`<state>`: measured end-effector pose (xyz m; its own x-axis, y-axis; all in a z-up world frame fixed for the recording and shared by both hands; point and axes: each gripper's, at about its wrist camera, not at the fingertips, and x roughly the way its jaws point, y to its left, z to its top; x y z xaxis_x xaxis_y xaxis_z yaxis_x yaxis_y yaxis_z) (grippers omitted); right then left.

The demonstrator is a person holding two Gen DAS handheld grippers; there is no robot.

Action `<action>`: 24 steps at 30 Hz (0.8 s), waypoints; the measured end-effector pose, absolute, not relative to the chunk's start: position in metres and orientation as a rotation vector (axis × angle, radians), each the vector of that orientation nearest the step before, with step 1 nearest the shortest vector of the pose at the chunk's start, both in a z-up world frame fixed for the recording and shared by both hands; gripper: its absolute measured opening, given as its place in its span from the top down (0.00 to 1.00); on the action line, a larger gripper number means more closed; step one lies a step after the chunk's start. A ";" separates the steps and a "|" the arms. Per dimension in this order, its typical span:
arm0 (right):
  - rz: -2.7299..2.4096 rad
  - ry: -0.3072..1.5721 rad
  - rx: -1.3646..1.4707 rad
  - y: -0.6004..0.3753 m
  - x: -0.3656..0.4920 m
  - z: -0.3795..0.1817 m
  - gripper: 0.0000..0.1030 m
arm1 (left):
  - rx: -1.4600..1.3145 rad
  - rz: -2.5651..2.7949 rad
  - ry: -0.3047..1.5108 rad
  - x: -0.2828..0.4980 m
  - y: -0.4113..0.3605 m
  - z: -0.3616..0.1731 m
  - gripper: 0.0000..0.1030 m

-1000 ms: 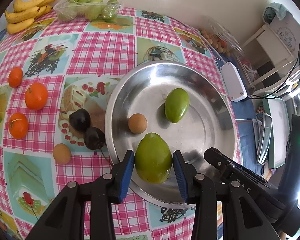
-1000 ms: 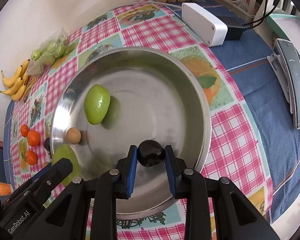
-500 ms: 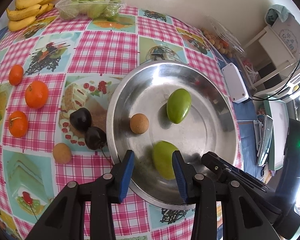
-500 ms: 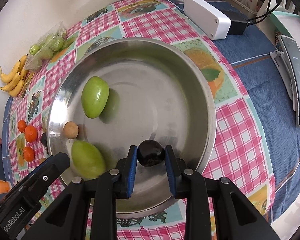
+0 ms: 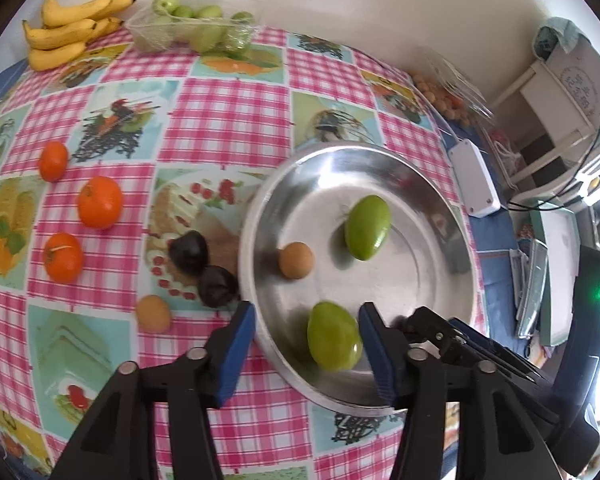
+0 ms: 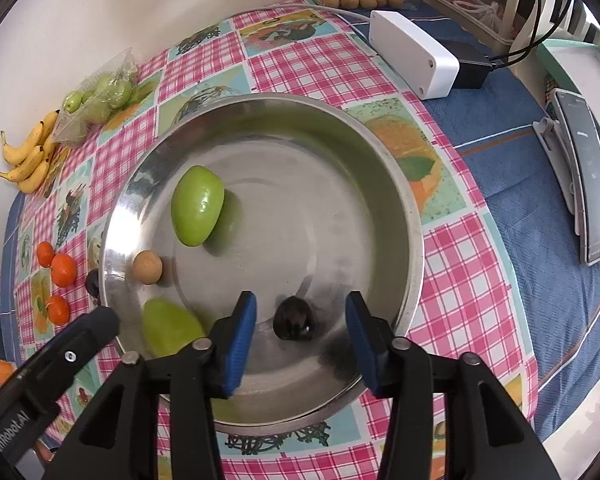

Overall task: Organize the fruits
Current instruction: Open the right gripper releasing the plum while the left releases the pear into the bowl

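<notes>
Both tongs hang apart over the steel bowl's [image 6: 414, 240] near rim — left tongs [image 5: 306, 346] astride a green mango [image 5: 334, 336], right tongs [image 6: 300, 326] around a dark fruit [image 6: 294, 318], neither gripped; probably just dropped; farther in, another mango [image 6: 196, 210]; oranges [image 5: 100, 202] wait on the tabletop [image 5: 228, 120].

Both views are bright with soft daylight. The steel bowl [image 6: 396, 208] throws back broad white glare along its rim and mirrors the green mango [image 6: 197, 210] beside a soft shadow. The nearer mango [image 5: 334, 336] and the dark fruit [image 6: 294, 317] are smeared by motion blur. Fisheye bending curves the checked desk [image 5: 228, 112] cloth toward black corners, and overexposure whitens the lower right of the left view.
</notes>
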<state>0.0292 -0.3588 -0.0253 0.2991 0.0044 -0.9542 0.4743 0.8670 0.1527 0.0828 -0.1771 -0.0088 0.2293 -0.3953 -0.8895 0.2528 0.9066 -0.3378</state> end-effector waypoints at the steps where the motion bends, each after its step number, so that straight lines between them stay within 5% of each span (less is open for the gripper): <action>1: -0.330 1.239 0.446 -0.359 0.030 -0.025 0.41 | -0.130 -0.433 1.263 0.084 -0.174 -0.008 0.38; 11: -0.335 1.249 0.373 -0.348 0.032 -0.022 0.26 | -0.089 -0.297 1.233 0.091 -0.147 -0.007 0.03; 24: -0.300 1.241 0.321 -0.336 0.035 -0.020 0.13 | -0.068 -0.180 1.190 0.099 -0.118 -0.010 0.00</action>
